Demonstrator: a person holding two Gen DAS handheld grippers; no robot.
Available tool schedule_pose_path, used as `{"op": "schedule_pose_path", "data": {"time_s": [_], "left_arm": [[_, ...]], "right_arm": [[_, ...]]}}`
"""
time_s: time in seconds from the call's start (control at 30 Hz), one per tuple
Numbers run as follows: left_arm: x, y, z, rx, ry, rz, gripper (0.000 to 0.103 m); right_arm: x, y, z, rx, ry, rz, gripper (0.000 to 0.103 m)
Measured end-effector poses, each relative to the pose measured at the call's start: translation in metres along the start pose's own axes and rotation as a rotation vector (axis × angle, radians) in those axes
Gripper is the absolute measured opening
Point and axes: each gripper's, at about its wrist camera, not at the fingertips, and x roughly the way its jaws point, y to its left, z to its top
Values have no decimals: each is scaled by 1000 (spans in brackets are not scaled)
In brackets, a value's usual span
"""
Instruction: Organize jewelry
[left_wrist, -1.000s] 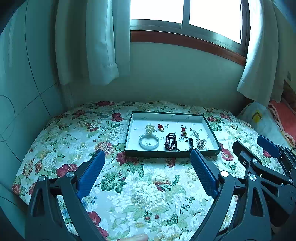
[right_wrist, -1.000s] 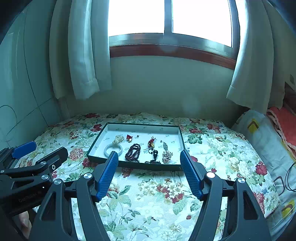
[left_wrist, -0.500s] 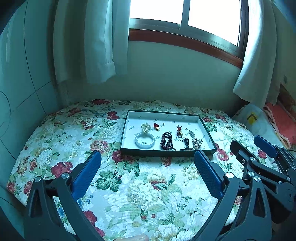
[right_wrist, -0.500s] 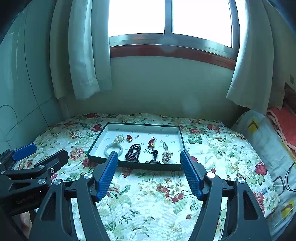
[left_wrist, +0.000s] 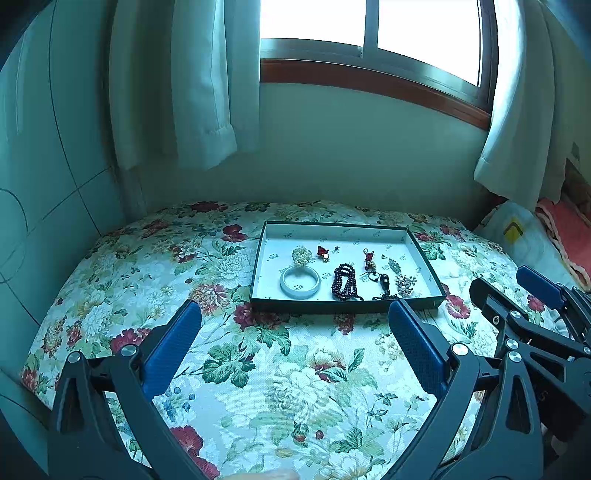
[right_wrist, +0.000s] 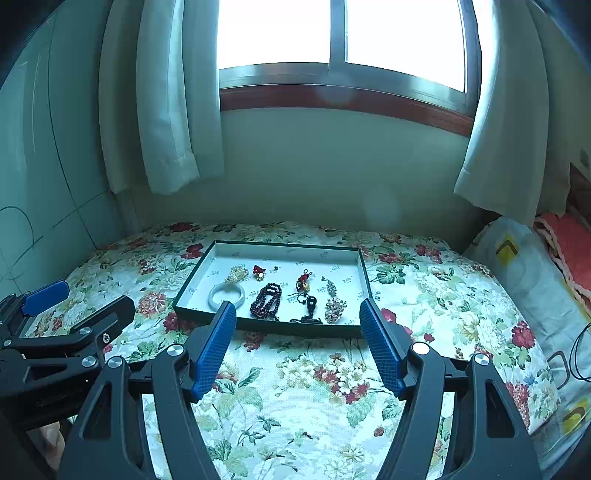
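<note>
A dark-rimmed tray with a white floor lies on the floral bed. In it are a pale bangle, a dark red bead bracelet, a pearl cluster, a black pendant and a beaded brooch. My left gripper hovers open in front of the tray's near edge, with nothing between its fingers. My right gripper is also open and empty, just short of the tray. From there the bangle and the bracelet show just past the fingertips.
The floral bedspread ends at a green wall behind the tray, under a window with pale curtains. Pillows and a black cable lie to the right. The other gripper shows at each view's side.
The left gripper's jaws opened a little wider early in the second and have held since. The right gripper and the jewelry have not moved.
</note>
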Motion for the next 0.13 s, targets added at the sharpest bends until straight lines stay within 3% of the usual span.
{"op": "schedule_pose_path", "data": {"time_s": [0.13], "left_arm": [[5,1,0,3,13,4,101]], "right_arm": [[4,-4,-1,9,3,-11,72]]}}
